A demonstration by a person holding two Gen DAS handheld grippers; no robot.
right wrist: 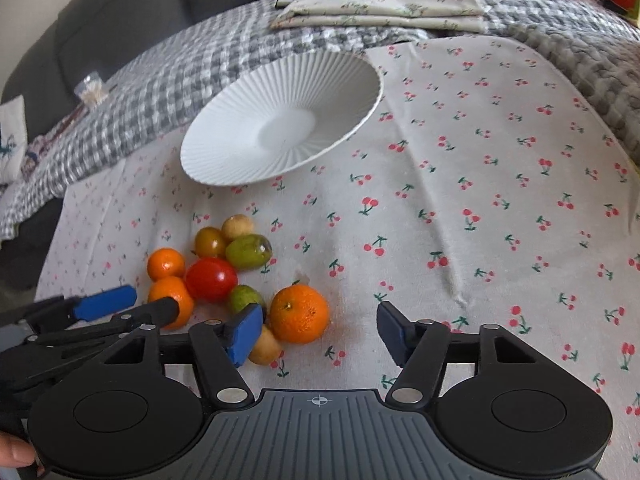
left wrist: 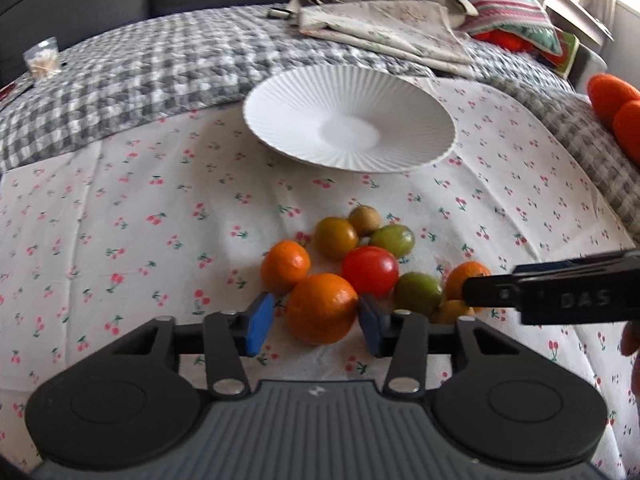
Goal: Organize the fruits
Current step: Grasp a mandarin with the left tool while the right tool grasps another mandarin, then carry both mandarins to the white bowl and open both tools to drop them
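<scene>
A cluster of small fruits lies on the cherry-print cloth (left wrist: 120,208): oranges, a red tomato (left wrist: 370,270), green and brownish fruits. My left gripper (left wrist: 316,322) is open, its blue pads on either side of a large orange (left wrist: 322,308), with a gap on the left side. My right gripper (right wrist: 318,330) is open, with another orange (right wrist: 299,314) between its pads, nearer the left pad. A white ribbed plate (left wrist: 280,120) stands empty beyond the fruits; it also shows in the right wrist view (right wrist: 224,152). The right gripper's finger (left wrist: 560,294) enters the left view from the right.
A grey checked blanket (left wrist: 140,68) lies behind the cloth, with folded floral fabric (left wrist: 380,28) and a striped cushion (left wrist: 504,0) at the back. A small plastic bag (left wrist: 42,62) sits at far left. Orange round things (left wrist: 616,100) are at the right edge.
</scene>
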